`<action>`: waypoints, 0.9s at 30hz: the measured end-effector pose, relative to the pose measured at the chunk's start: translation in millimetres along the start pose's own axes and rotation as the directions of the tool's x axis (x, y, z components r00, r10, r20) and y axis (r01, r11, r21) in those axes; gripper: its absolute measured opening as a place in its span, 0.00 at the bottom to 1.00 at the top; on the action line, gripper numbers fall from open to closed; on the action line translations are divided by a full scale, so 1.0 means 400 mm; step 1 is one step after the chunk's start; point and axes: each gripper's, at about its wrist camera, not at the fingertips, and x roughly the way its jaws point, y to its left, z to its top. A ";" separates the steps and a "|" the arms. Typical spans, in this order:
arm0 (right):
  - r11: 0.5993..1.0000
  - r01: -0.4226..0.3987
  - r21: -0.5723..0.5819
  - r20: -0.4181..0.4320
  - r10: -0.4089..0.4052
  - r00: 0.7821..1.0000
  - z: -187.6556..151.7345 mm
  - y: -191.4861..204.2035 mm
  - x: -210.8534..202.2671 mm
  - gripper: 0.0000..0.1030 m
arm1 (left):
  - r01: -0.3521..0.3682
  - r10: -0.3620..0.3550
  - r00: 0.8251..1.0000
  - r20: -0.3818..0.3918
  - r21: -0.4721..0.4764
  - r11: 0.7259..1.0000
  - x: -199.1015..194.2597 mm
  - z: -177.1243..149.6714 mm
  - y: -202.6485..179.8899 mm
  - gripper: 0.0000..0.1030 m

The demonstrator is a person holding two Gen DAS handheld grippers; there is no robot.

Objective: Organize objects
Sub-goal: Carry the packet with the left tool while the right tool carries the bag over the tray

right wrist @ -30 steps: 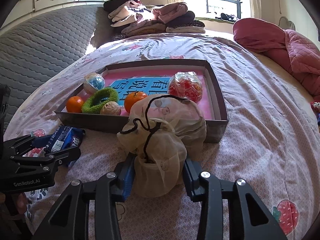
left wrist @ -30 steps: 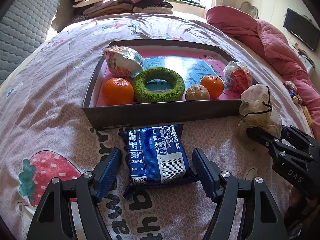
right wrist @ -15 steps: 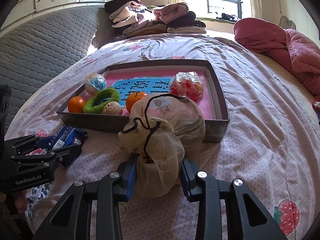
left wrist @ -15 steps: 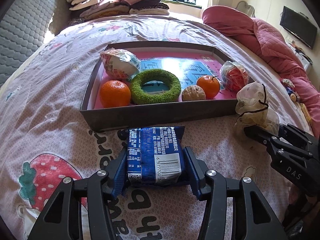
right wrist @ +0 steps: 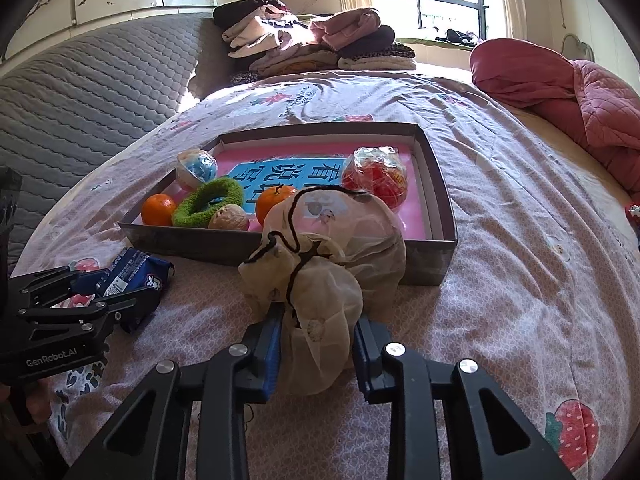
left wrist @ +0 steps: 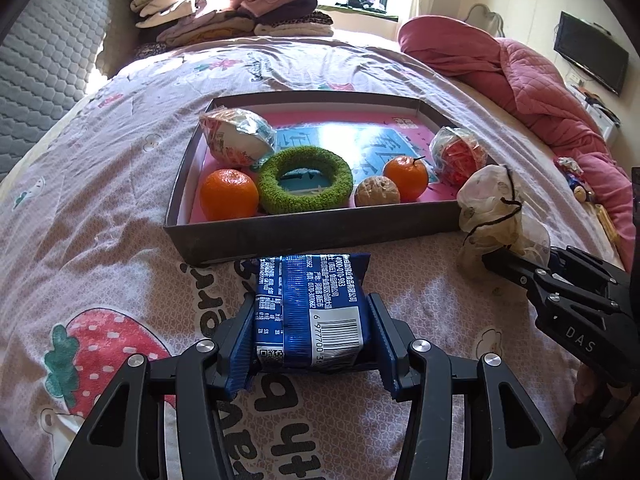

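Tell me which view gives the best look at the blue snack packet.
The left wrist view. There the blue snack packet fills the foreground between the left gripper jaws, with its barcode and print readable. The right wrist view shows the packet only small at the left edge, partly hidden by that gripper.

Left gripper (left wrist: pixel 311 334) is clamping a blue snack packet (left wrist: pixel 310 312) on the bedspread (left wrist: pixel 100 208), near the tray (left wrist: pixel 312 232).
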 end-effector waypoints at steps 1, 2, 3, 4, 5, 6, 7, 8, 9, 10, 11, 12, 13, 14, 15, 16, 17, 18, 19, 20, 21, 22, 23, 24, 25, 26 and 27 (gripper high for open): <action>1.000 -0.003 -0.005 0.003 0.003 1.000 0.000 0.002 -0.003 0.28 | -0.001 0.001 1.000 0.005 0.004 1.000 -0.004 0.001 -0.002 0.52; 1.000 -0.004 -0.009 0.007 0.004 1.000 0.001 0.005 -0.006 0.28 | -0.003 0.003 1.000 0.009 0.008 1.000 -0.009 0.002 -0.004 0.52; 1.000 -0.007 -0.013 0.011 0.007 1.000 0.002 0.008 -0.008 0.27 | -0.003 0.003 1.000 0.012 0.011 1.000 -0.013 0.002 -0.006 0.52; 1.000 -0.011 -0.017 0.014 0.011 1.000 0.002 0.011 -0.011 0.27 | -0.002 0.002 1.000 0.017 0.014 1.000 -0.018 0.002 -0.007 0.52; 1.000 -0.014 -0.020 0.017 0.014 1.000 0.002 0.014 -0.013 0.27 | -0.003 0.003 1.000 0.022 0.015 1.000 -0.023 0.003 -0.008 0.52; 1.000 -0.019 -0.022 0.020 0.019 1.000 0.002 0.016 -0.016 0.26 | -0.003 0.002 1.000 0.025 0.015 1.000 -0.027 0.004 -0.008 0.52; 0.999 -0.023 -0.023 0.022 0.023 0.999 0.002 0.018 -0.018 0.26 | 0.000 -0.001 1.000 0.028 0.015 1.000 -0.032 0.004 -0.009 0.52; 0.999 -0.025 -0.022 0.025 0.026 0.999 0.002 0.019 -0.021 0.26 | 0.002 -0.003 0.999 0.032 0.015 1.000 -0.037 0.005 -0.010 0.52; 0.999 -0.029 -0.022 0.026 0.030 0.999 0.002 0.020 -0.024 0.26 | 0.003 -0.004 0.999 0.036 0.017 1.000 -0.041 0.006 -0.012 0.52; 0.999 -0.033 -0.022 0.029 0.033 0.999 0.003 0.021 -0.027 0.26 | 0.002 -0.003 0.999 0.039 0.021 1.000 -0.045 0.007 -0.014 0.52; 0.999 -0.034 -0.022 0.032 0.035 0.999 0.003 0.022 -0.030 0.25 | 0.000 -0.001 0.999 0.043 0.024 1.000 -0.048 0.007 -0.015 0.52; 0.999 -0.036 -0.022 0.034 0.037 0.999 0.004 0.022 -0.033 0.25 | 0.001 -0.002 0.999 0.044 0.023 1.000 -0.050 0.007 -0.015 0.52; 0.999 -0.039 -0.021 0.036 0.039 0.999 0.004 0.022 -0.036 0.25 | 0.003 -0.004 0.999 0.044 0.023 1.000 -0.052 0.007 -0.015 0.52; 0.999 -0.042 -0.020 0.039 0.043 0.998 0.004 0.023 -0.039 0.24 | 0.005 -0.006 0.999 0.044 0.022 1.000 -0.054 0.007 -0.015 0.52; 0.999 -0.045 -0.020 0.041 0.046 0.998 0.005 0.024 -0.042 0.24 | 0.004 -0.005 0.999 0.045 0.022 1.000 -0.055 0.007 -0.015 0.52; 0.999 -0.047 -0.019 0.043 0.048 0.998 0.005 0.025 -0.045 0.24 | 0.004 -0.005 0.999 0.046 0.023 1.000 -0.056 0.007 -0.015 0.52; 0.999 -0.051 -0.020 0.046 0.052 0.998 0.005 0.027 -0.049 0.23 | 0.005 -0.006 0.999 0.048 0.023 1.000 -0.059 0.008 -0.015 0.52; 0.998 -0.056 -0.019 0.048 0.057 0.997 0.006 0.028 -0.052 0.22 | 0.006 -0.007 0.999 0.048 0.026 1.000 -0.062 0.008 -0.017 0.52; 0.998 -0.060 -0.016 0.052 0.060 0.997 0.007 0.028 -0.056 0.22 | 0.008 -0.009 0.999 0.050 0.028 1.000 -0.065 0.009 -0.018 0.52; 0.998 -0.064 -0.013 0.058 0.065 0.996 0.009 0.027 -0.060 0.22 | 0.009 -0.011 0.998 0.055 0.029 1.000 -0.070 0.009 -0.021 0.52; 0.998 -0.068 -0.012 0.065 0.068 0.996 0.011 0.028 -0.065 0.22 | 0.010 -0.011 0.998 0.058 0.032 0.999 -0.074 0.010 -0.023 0.52; 0.998 -0.068 -0.013 0.072 0.068 0.995 0.012 0.028 -0.070 0.22 | 0.010 -0.012 0.998 0.062 0.034 0.999 -0.078 0.011 -0.025 0.52; 0.998 -0.067 -0.014 0.078 0.068 0.995 0.014 0.030 -0.075 0.22 | 0.010 -0.012 0.998 0.068 0.036 0.999 -0.082 0.013 -0.026 0.52; 0.998 -0.066 -0.014 0.085 0.067 0.994 0.016 0.030 -0.079 0.21 | 0.007 -0.010 0.997 0.074 0.038 0.999 -0.087 0.014 -0.028 0.52; 0.997 -0.070 -0.013 0.093 0.071 0.993 0.018 0.031 -0.085 0.21 | 0.006 -0.009 0.997 0.080 0.040 0.999 -0.092 0.016 -0.029 0.52; 0.997 -0.075 -0.013 0.102 0.075 0.992 0.021 0.033 -0.091 0.21 | 0.006 -0.010 0.996 0.085 0.043 0.999 -0.097 0.018 -0.030 0.52; 0.997 -0.077 -0.015 0.109 0.078 0.991 0.024 0.035 -0.097 0.21 | 0.005 -0.009 0.996 0.090 0.043 0.999 -0.101 0.021 -0.031 0.52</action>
